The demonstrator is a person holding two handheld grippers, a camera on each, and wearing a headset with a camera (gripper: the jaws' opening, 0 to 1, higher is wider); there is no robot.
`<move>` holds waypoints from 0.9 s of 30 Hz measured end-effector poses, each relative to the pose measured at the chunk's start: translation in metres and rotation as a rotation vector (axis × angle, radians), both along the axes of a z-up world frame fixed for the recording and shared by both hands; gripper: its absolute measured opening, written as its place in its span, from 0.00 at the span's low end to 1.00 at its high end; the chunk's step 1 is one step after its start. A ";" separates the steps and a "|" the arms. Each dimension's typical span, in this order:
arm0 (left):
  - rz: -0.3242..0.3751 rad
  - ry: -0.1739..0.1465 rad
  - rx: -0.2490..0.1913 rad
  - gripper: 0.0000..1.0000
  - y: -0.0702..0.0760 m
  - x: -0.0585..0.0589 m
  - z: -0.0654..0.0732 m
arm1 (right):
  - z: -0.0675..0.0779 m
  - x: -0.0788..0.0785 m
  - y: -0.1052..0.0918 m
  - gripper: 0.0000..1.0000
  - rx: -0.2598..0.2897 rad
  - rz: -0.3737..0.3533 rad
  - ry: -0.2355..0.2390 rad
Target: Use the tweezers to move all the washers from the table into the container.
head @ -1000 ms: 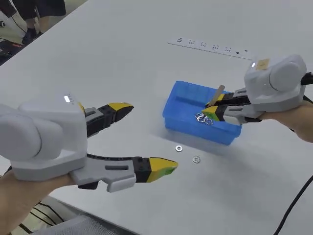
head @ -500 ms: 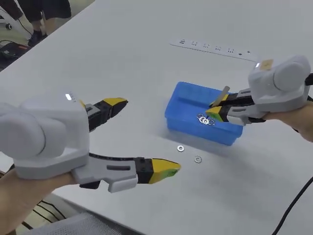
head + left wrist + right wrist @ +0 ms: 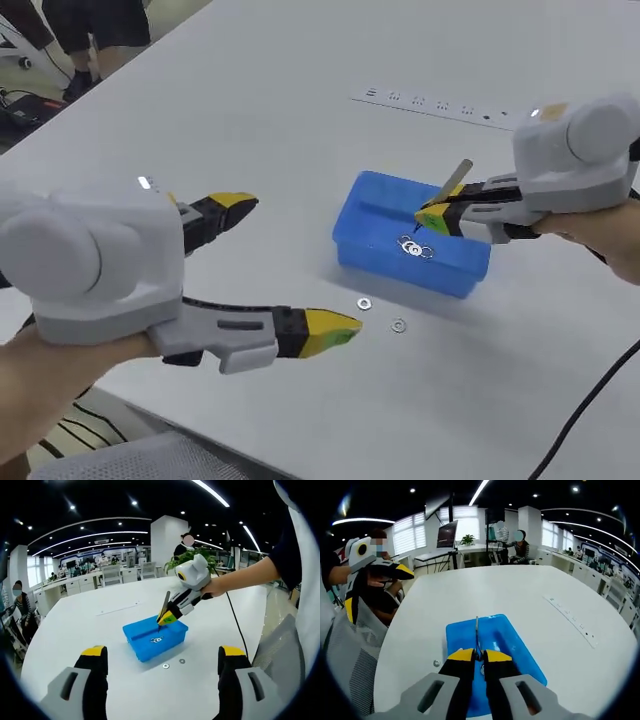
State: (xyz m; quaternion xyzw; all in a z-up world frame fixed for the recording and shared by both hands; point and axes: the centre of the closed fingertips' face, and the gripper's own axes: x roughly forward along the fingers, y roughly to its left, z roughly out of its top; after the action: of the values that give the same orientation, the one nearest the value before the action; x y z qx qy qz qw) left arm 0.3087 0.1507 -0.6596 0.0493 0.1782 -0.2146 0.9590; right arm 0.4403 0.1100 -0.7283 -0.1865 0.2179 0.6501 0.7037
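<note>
My left tool [image 3: 295, 265] is unchanged over the last second. Its jaws are spread wide with nothing in them, and it hangs above the table [image 3: 250, 120] toward the near edge. Next along, two washers [image 3: 364, 302] lie flat on the table just beside the near wall of the blue container [image 3: 400, 272], apart from one another. Neither has shifted. Inside the container a cluster of washers [image 3: 414, 246] rests on the floor. The change is at my right tool [image 3: 432, 218], which is closed tight on the tweezers [image 3: 458, 178]. The tweezer tips were down at the cluster a second ago and now stand clear above it. I cannot tell whether the tips carry anything. I judge that a drop-off has just finished and two pickups remain.
</note>
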 end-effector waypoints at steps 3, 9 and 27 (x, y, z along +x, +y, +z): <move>0.002 -0.023 -0.008 0.94 0.004 0.018 0.009 | -0.001 -0.006 -0.003 0.08 -0.032 0.033 -0.050; -0.001 -0.070 0.001 0.94 0.002 0.057 0.023 | -0.004 -0.015 -0.005 0.08 -0.061 0.082 -0.112; -0.401 -0.053 0.099 0.45 -0.084 0.091 0.010 | 0.002 -0.043 -0.011 0.08 -0.089 0.171 -0.219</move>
State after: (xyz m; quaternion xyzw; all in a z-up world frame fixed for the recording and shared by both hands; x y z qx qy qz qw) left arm 0.3995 0.0666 -0.6498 0.1365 0.1497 -0.3907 0.8979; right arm 0.3977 0.0986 -0.7263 -0.3053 0.1515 0.6730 0.6564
